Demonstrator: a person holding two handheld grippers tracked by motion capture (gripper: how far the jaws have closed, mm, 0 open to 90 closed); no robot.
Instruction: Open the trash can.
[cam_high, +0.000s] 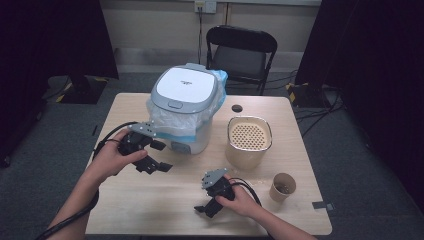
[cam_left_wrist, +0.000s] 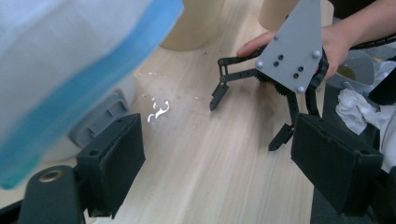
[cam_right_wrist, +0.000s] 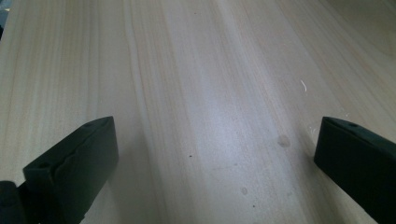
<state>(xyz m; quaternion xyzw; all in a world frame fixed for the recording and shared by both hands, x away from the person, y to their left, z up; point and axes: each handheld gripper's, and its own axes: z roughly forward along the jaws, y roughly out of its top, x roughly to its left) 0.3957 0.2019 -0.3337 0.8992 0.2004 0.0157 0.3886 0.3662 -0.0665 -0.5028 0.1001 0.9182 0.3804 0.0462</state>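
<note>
The pale wooden surface (cam_high: 150, 210) carries everything. Its largest load is the white rice cooker with a closed grey-rimmed lid (cam_high: 186, 87), standing at 11 o'clock from the surface's middle and wrapped around its body in a clear plastic bag with a blue edge (cam_high: 160, 117). A beige round basket with a perforated bottom (cam_high: 249, 137) stands at 2 o'clock, apart from the cooker. The left gripper (cam_high: 164, 156) is held at 9 o'clock, just beside the cooker's lower left, its fingers (cam_left_wrist: 112, 163) spread with nothing between them. The right gripper (cam_high: 204, 212) sits low at 6 o'clock, its fingers (cam_right_wrist: 74, 163) also spread over bare wood. A small brown paper cup (cam_high: 283, 186) stands at 4 o'clock.
</note>
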